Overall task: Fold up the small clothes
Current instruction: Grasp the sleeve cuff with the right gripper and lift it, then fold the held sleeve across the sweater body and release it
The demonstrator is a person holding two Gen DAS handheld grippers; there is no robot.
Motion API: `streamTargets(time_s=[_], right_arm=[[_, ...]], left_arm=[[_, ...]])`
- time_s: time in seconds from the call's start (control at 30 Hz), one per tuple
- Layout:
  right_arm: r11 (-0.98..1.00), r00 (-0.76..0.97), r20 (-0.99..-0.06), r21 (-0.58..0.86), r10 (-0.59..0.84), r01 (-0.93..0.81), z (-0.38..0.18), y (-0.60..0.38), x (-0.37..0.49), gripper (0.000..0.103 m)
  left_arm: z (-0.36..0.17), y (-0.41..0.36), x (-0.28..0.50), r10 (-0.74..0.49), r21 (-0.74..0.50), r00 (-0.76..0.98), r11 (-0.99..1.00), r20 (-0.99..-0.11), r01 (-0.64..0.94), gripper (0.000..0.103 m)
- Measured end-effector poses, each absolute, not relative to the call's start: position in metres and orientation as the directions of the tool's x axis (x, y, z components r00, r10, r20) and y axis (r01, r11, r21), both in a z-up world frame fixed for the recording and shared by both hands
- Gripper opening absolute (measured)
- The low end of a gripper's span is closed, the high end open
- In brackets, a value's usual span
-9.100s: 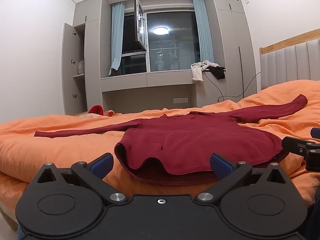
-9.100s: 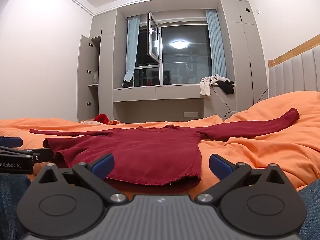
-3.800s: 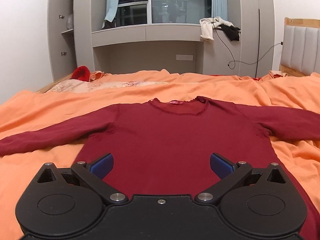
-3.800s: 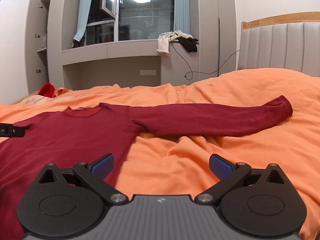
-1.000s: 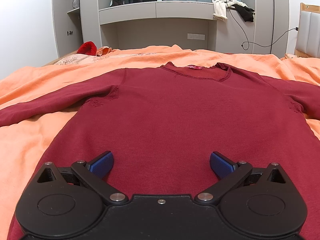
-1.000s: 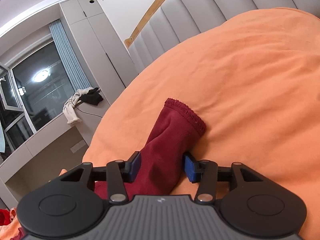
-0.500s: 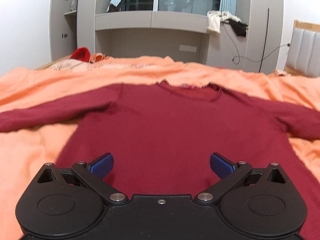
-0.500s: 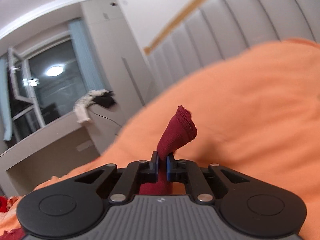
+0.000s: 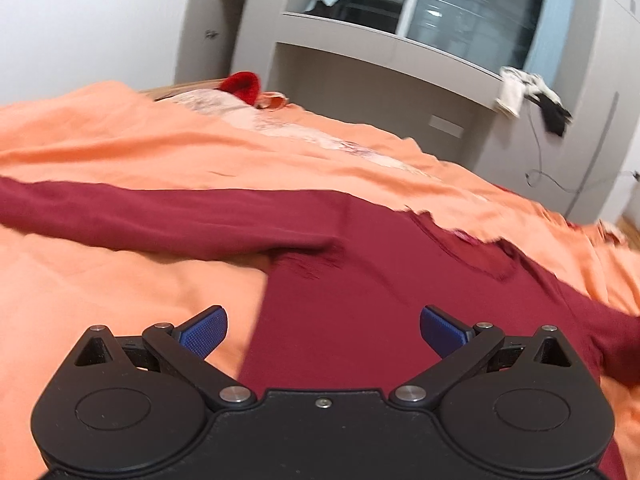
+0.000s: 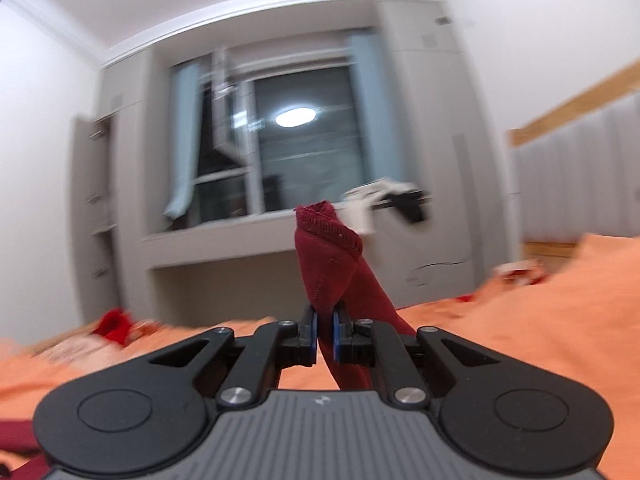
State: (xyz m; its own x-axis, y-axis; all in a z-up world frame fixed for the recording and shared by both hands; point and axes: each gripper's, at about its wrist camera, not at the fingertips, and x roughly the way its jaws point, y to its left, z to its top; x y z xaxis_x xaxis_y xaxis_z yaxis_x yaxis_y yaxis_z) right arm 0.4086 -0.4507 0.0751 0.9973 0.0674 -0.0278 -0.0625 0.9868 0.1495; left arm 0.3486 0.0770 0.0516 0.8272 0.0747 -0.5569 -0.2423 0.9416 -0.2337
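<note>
right gripper (image 10: 325,334) is clamped on the dark red sleeve cuff (image 10: 326,240), which stands up above its pads. left gripper (image 9: 323,330) gapes wide over the red top (image 9: 360,312), holding nothing.

Sweater (image 9: 360,300) spread flat on the bed (image 9: 120,292).
One sleeve (image 9: 140,216) lies out to the left across the cover; the collar (image 9: 472,248) points toward the window ledge (image 9: 380,40) behind the bed. Clothes (image 9: 532,96) hang off the ledge's right end; the headboard (image 10: 580,184) stands on the right.
</note>
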Motion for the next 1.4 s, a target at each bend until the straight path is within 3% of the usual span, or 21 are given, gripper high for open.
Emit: streamTargets(time_s=[0.33,0.6,0.67,0.73,0.83,0.93,1.0,1.23,1.4], right_arm=[[0.917,0.886,-0.238,0.101,0.399,-0.386,0.039,-0.286,0.424,0.008],[0.842,0.769,-0.428,-0.034,0.475,-0.539,0.004,-0.237,0.395,0.013],[0.823,0.740,-0.460,-0.031,0.492,-0.567,0.001,-0.242,0.386,0.030],[0.797,0.711,-0.472,-0.030,0.520,-0.603,-0.001,-0.250,0.371,0.059],[0.764,0.685,-0.492,-0.062,0.537,-0.643,0.001,-0.269,0.350,0.072],[0.764,0.710,-0.480,-0.118,0.515,-0.634,0.006,-0.298,0.331,0.086],[0.783,0.763,-0.450,-0.195,0.464,-0.591,0.008,-0.316,0.319,0.090],[0.902,0.902,-0.380,-0.285,0.204,-0.324,0.004,-0.371,0.318,0.096],[0.907,0.928,-0.370,-0.378,0.035,-0.184,-0.015,-0.399,0.334,0.091]], left_arm=[[0.055,0.109,0.349,0.070,-0.314,0.828,0.905,-0.556,-0.287,0.102],[0.053,0.115,0.353,0.033,-0.350,0.838,0.900,-0.545,-0.262,0.102],[0.052,0.115,0.354,0.025,-0.355,0.840,0.899,-0.543,-0.256,0.102],[0.050,0.114,0.355,0.017,-0.356,0.842,0.901,-0.539,-0.246,0.102],[0.049,0.111,0.357,-0.002,-0.359,0.852,0.907,-0.523,-0.219,0.102],[0.047,0.104,0.363,-0.025,-0.351,0.859,0.918,-0.511,-0.182,0.102],[0.044,0.095,0.370,-0.042,-0.332,0.859,0.931,-0.510,-0.151,0.102],[0.023,0.068,0.399,0.007,-0.235,0.820,0.957,-0.572,-0.173,0.102],[0.006,0.066,0.408,0.080,-0.136,0.766,0.967,-0.638,-0.214,0.102]])
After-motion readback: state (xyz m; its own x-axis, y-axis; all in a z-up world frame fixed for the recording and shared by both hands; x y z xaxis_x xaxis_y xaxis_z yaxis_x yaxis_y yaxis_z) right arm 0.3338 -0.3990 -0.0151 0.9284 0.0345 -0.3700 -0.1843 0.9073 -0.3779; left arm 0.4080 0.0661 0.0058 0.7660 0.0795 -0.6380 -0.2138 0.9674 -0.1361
